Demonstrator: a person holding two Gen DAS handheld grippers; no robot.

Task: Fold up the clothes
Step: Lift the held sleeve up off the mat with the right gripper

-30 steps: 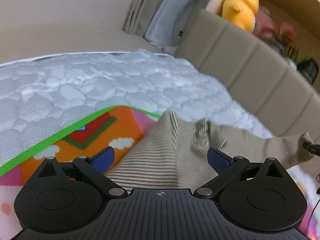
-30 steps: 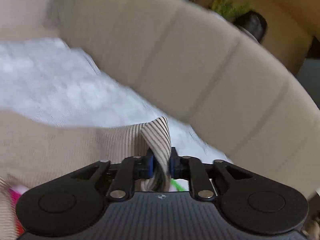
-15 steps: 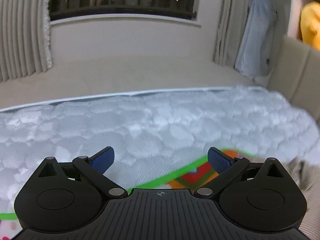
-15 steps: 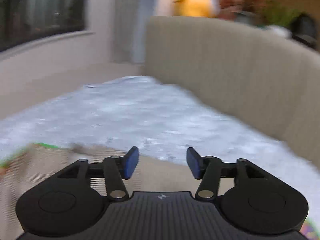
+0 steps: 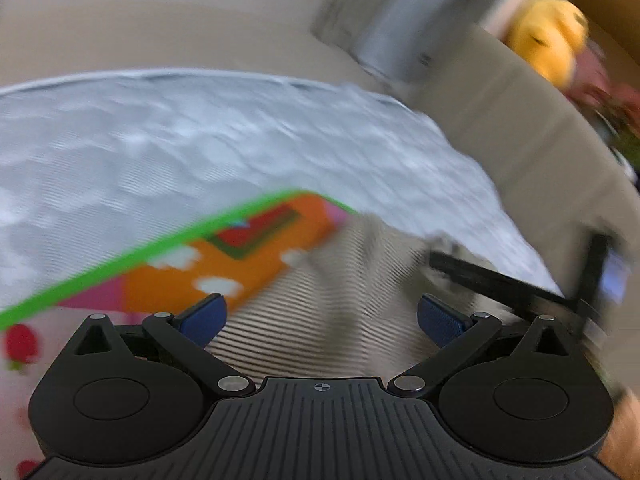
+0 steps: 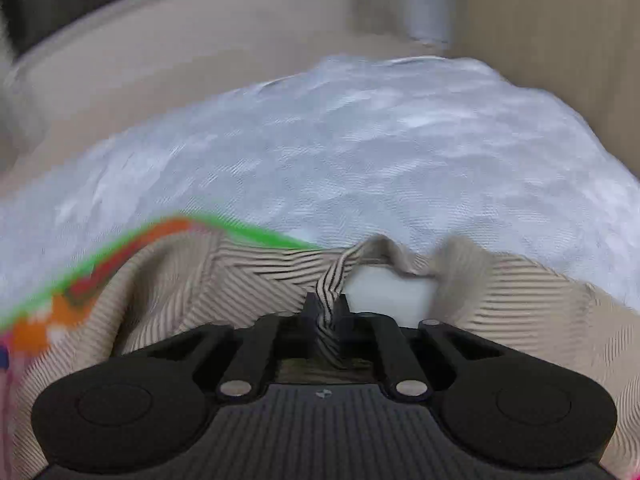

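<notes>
My right gripper (image 6: 327, 310) is clamped on a raised fold of the beige ribbed striped garment (image 6: 248, 280), which lies on the colourful green-edged play mat (image 5: 224, 252) over the white quilted mattress (image 6: 360, 152). My left gripper (image 5: 322, 316) is spread wide above the garment, holding nothing.

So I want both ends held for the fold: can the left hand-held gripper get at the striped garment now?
Probably yes. The left hand-held gripper is open with the striped garment directly ahead between its fingers, nothing lying over it. The right hand-held gripper already pinches another fold.
</notes>
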